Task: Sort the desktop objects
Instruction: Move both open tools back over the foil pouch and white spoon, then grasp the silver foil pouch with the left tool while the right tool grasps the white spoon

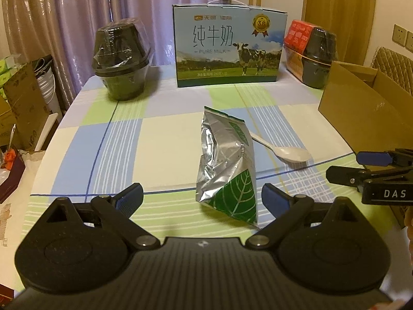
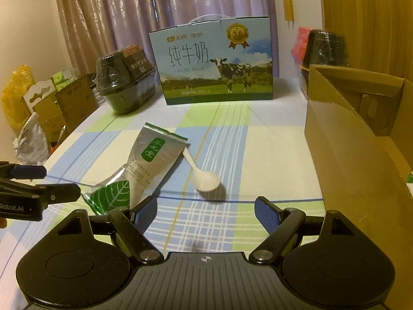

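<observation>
Left wrist view: left gripper (image 1: 202, 197) spread wide, empty, foil pouch (image 1: 228, 165) lying just beyond it, mid-table. Pouch prob. light, crinkly, slippery; pinch flat bottom end. Right gripper (image 2: 205, 208) also spread, empty.

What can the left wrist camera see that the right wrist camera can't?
Only the left wrist view shows the wall sockets, a quilted chair back and the right gripper from the side.

Only the right wrist view shows a yellow bag, the inside of the cardboard box and the left gripper from the side.

Both show the foil pouch, the white spoon, the milk carton, two wrapped black bowl sets and the checked tablecloth. Both grippers are open and hold nothing.
</observation>
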Action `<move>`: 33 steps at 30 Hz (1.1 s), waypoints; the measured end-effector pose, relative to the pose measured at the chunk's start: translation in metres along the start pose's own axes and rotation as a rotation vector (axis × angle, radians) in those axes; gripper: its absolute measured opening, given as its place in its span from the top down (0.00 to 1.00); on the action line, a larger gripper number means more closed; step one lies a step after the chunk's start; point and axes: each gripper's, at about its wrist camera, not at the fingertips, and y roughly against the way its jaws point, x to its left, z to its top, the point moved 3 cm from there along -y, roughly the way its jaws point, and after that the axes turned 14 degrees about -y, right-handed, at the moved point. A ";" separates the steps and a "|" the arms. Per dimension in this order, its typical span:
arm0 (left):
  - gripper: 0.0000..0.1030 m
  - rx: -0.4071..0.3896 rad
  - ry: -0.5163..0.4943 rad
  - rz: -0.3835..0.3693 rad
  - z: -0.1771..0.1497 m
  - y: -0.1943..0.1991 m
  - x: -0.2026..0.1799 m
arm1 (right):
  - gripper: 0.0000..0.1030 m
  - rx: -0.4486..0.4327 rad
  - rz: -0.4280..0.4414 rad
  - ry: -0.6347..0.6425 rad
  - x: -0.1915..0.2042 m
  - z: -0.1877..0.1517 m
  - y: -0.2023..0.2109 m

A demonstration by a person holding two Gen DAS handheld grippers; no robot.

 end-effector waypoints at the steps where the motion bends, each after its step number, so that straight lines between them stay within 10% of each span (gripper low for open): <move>1: 0.07 0.002 -0.001 -0.001 0.000 -0.001 -0.001 | 0.22 0.000 0.002 0.005 0.000 0.001 -0.002; 21: 0.07 0.031 -0.003 -0.026 0.004 -0.027 0.004 | 0.24 0.025 0.020 0.080 0.001 0.010 -0.045; 33: 0.07 0.038 -0.051 -0.051 0.011 -0.049 -0.004 | 0.51 0.057 0.043 0.230 0.001 0.007 -0.088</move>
